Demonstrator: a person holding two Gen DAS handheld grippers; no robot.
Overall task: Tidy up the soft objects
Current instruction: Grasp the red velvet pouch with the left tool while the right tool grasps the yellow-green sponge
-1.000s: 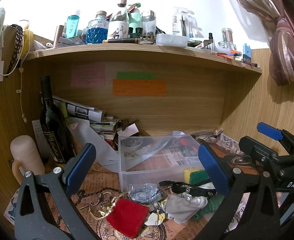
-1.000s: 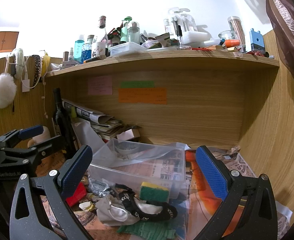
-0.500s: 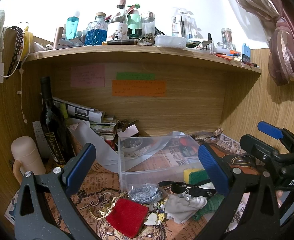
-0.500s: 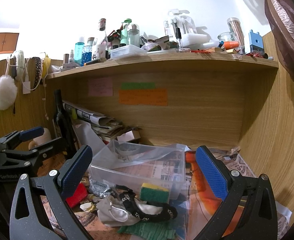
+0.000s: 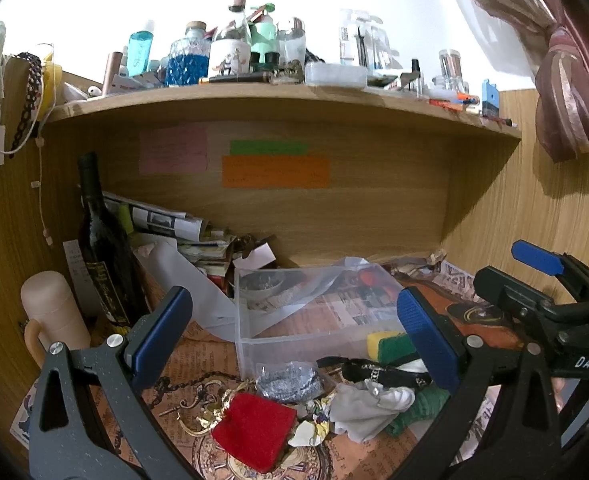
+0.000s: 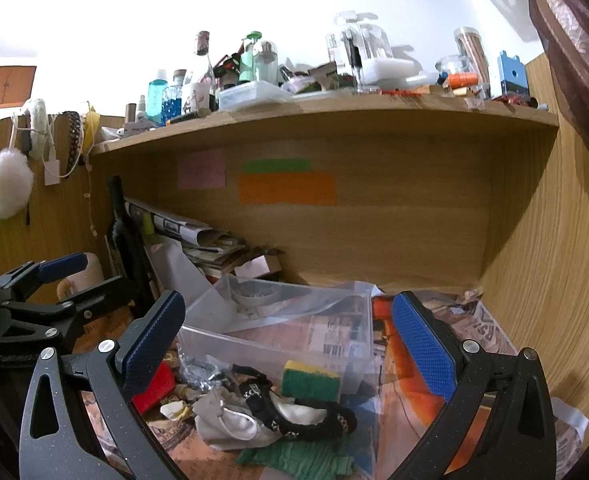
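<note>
A pile of soft things lies on the desk in front of a clear plastic bin [image 5: 278, 344] [image 6: 334, 354]: a red pad [image 5: 254, 430] [image 6: 154, 386], a white cloth [image 5: 368, 406] [image 6: 230, 420], a black strap [image 5: 382, 372] [image 6: 294, 416], a yellow-green sponge [image 5: 388, 346] [image 6: 310, 382], a green cloth [image 5: 418, 406] [image 6: 298, 458] and a silver scourer [image 5: 288, 382]. My left gripper [image 5: 294, 344] and right gripper [image 6: 288, 346] are both open and empty, held above the pile.
A dark wine bottle [image 5: 102, 248], a beige flask [image 5: 52, 316] and stacked papers [image 5: 166, 224] stand at the back left. A cluttered shelf [image 5: 278, 100] runs overhead. Wooden walls close in both sides. Crumpled foil wrappers [image 5: 312, 424] lie in the pile.
</note>
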